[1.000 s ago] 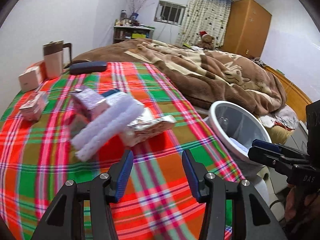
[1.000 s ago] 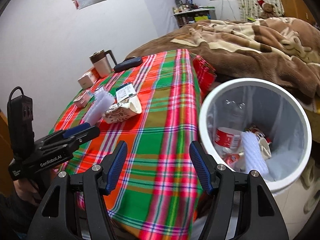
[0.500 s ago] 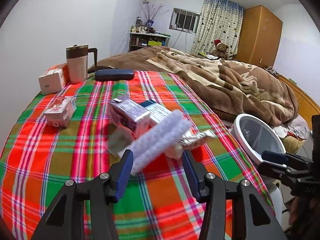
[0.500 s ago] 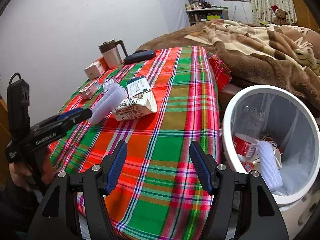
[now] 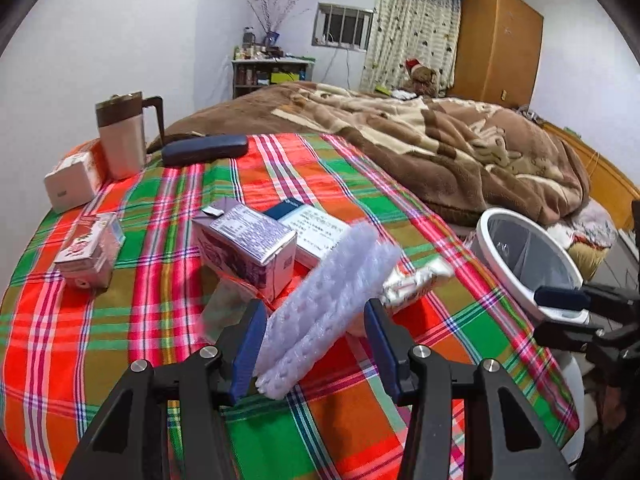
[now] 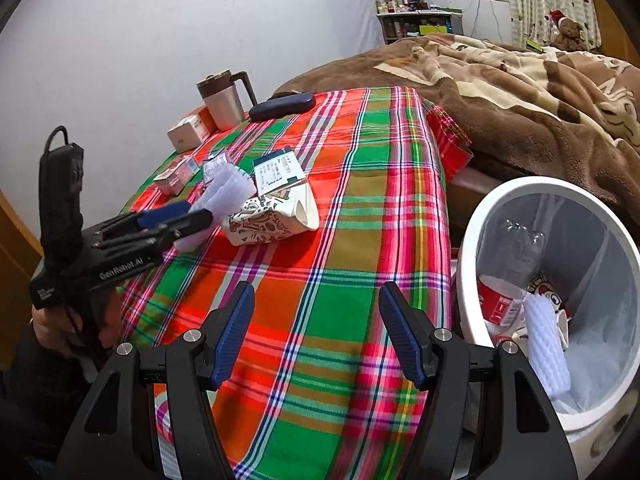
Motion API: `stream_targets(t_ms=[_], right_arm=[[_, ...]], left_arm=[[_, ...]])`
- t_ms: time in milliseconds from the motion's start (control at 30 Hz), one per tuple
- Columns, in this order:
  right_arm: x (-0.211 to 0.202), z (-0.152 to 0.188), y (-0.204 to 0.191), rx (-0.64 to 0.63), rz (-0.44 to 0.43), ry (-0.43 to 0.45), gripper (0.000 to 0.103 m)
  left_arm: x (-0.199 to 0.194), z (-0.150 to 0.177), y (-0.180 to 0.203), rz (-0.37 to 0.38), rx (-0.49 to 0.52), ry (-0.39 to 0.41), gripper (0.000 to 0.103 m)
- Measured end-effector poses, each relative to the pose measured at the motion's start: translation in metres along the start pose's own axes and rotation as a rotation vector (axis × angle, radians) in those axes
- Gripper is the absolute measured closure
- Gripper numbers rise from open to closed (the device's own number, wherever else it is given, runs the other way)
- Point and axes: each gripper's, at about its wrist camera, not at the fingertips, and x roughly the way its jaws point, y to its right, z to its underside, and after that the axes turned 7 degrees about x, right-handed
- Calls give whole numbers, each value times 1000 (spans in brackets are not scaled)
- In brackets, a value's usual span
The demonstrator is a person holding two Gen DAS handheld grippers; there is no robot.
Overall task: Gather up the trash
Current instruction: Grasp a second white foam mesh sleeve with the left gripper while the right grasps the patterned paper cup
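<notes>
Two grippers: both are standing open, nothing clamped.
Left gripper (image 5: 313, 312): is hovering low over the plaid cloth (image 5: 100, 360); jaws are parted around the near end of the foam sleeve (image 5: 332, 300). The 9 o'clock pad is sitting just beside the foam, the 3 o'clock pad apart from it; no squeeze showing.
Right gripper (image 6: 316, 292): is hanging wide open over the cloth's near corner, nothing between the jaws; bin at its 3 o'clock.
Foam sleeve: white, is lying on the cloth, slanting from the left jaws toward 1 o'clock. In the right wrist view (image 6: 224, 192) it is showing at the left gripper's (image 6: 196, 216) tips.
Other trash on cloth: purple carton (image 5: 248, 252) at 11 o'clock of the sleeve, touching it or nearly; white-and-blue box (image 5: 316, 228) at 12 behind it; crushed patterned carton (image 6: 276, 216) at 3, just beside the sleeve; small red-and-white carton (image 5: 88, 252) well apart at 9.
Bin (image 6: 520, 184): white, lined, is standing off the table's 3 o'clock edge; another foam sleeve (image 6: 544, 344) and a red-labelled bottle (image 6: 504, 304) are lying inside.
Far end of cloth: mug (image 5: 120, 136) and dark case (image 5: 204, 150) at 11 to 12 o'clock.
Person: a hand (image 6: 52, 324) is holding the left gripper's handle.
</notes>
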Motion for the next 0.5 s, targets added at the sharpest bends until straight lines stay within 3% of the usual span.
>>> stream_targets(t_ms=[100, 133, 167, 267, 500], right_arm=[[4, -3, -1, 1, -1, -5, 37], [5, -4, -1, 2, -1, -6, 37], [7, -5, -2, 4, -2, -8, 37], [10, -9, -4, 5, -3, -8, 37], [21, -18, -16, -36, -20, -4, 37]], left_arm=[[8, 2, 0, -11, 3, -29, 53], [10, 4, 1, -20, 2, -36, 56], [11, 5, 1, -22, -3, -41, 65], [9, 8, -1, -29, -17, -42, 75], [-8, 18, -6, -21, -76, -21, 79]])
